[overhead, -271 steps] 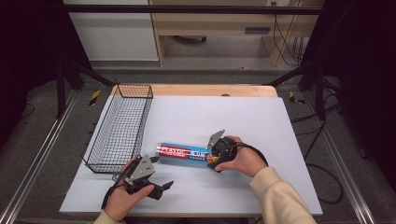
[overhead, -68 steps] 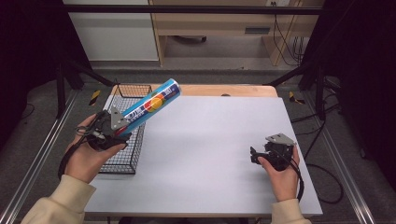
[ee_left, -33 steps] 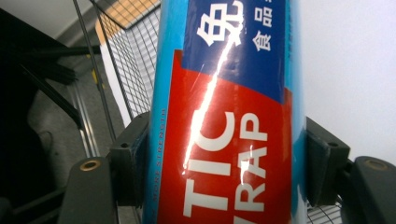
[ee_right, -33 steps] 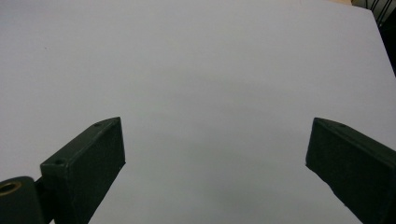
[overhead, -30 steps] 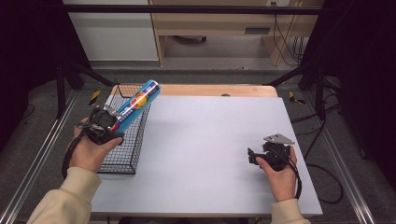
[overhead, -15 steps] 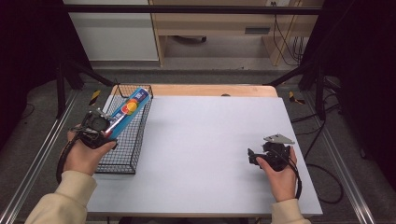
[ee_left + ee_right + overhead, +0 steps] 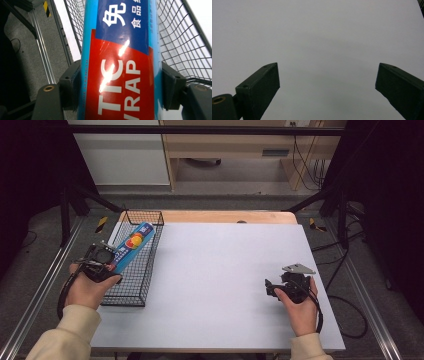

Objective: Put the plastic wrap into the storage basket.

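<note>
Blue wrap box (image 7: pixel 131 246) clamped in my left gripper (image 7: pixel 120 82), both pads tight on its sides. Box is tilted, far end over the wire basket (image 7: pixel 150 270) at the table's (image 7: pixel 225 270) left edge; can't tell if it touches the mesh. My right gripper (image 7: pixel 328 82) sits near the table's right edge, jaws wide apart, nothing between them.

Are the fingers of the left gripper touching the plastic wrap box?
Touching. In the left gripper view, both fingers of the left gripper press against the sides of the plastic wrap box, with no gap on either side.
</note>
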The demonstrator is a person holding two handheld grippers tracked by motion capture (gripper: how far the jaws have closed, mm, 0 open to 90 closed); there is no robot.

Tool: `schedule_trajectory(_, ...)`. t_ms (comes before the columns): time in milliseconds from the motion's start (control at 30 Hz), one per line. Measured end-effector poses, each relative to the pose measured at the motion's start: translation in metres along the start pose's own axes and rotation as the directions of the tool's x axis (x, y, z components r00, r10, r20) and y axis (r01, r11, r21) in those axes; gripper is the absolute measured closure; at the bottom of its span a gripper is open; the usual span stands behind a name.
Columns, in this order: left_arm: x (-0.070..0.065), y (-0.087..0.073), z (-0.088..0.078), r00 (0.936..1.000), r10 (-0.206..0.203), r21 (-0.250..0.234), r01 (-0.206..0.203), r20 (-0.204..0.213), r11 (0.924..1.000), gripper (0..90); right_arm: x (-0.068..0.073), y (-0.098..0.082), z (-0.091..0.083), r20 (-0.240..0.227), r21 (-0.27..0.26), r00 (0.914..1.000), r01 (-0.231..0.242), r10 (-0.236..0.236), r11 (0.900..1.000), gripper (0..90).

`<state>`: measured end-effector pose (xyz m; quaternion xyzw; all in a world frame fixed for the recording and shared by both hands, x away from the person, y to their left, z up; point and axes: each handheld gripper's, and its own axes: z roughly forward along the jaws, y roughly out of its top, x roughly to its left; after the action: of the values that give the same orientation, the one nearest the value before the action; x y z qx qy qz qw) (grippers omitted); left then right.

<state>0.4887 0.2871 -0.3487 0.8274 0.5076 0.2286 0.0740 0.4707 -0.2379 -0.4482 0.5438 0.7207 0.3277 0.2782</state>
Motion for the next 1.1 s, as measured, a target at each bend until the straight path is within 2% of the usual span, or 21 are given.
schedule_trajectory(133, 0.001, 0.000, 0.005, 0.9998, -0.019, 0.022, 0.019, -0.011, 0.9996, 31.7, 0.000, 0.000, 0.000, -0.003, 0.002, 1.0000, -0.002, 0.002, 1.000, 5.7)
schedule_trajectory(300, -0.001, 0.002, 0.010, 0.9997, -0.023, 0.048, 0.023, 0.006, 0.9986, 31.7, 0.000, 0.000, 0.001, -0.007, 0.005, 1.0000, 0.003, -0.003, 1.000, 5.7)
schedule_trajectory(633, -0.007, 0.007, 0.019, 0.9999, 0.009, 0.111, -0.010, 0.009, 0.9938, 31.6, 0.001, 0.000, 0.001, -0.013, 0.007, 0.9999, 0.005, -0.005, 1.000, 5.9)
schedule_trajectory(767, -0.013, 0.011, 0.023, 0.9994, 0.033, 0.144, -0.034, 0.013, 0.9890, 31.1, 0.001, 0.001, 0.001, -0.012, 0.002, 0.9999, 0.008, -0.008, 1.000, 6.1)
schedule_trajectory(833, -0.013, 0.011, 0.022, 0.9994, 0.035, 0.139, -0.036, 0.006, 0.9896, 31.1, 0.002, 0.000, 0.001, -0.012, 0.008, 0.9999, 0.005, -0.005, 1.000, 6.1)
schedule_trajectory(1100, -0.010, 0.009, 0.023, 0.9996, 0.015, 0.127, -0.018, 0.024, 0.9917, 31.1, 0.002, 0.000, 0.002, -0.012, 0.012, 0.9998, 0.014, -0.013, 1.000, 6.1)
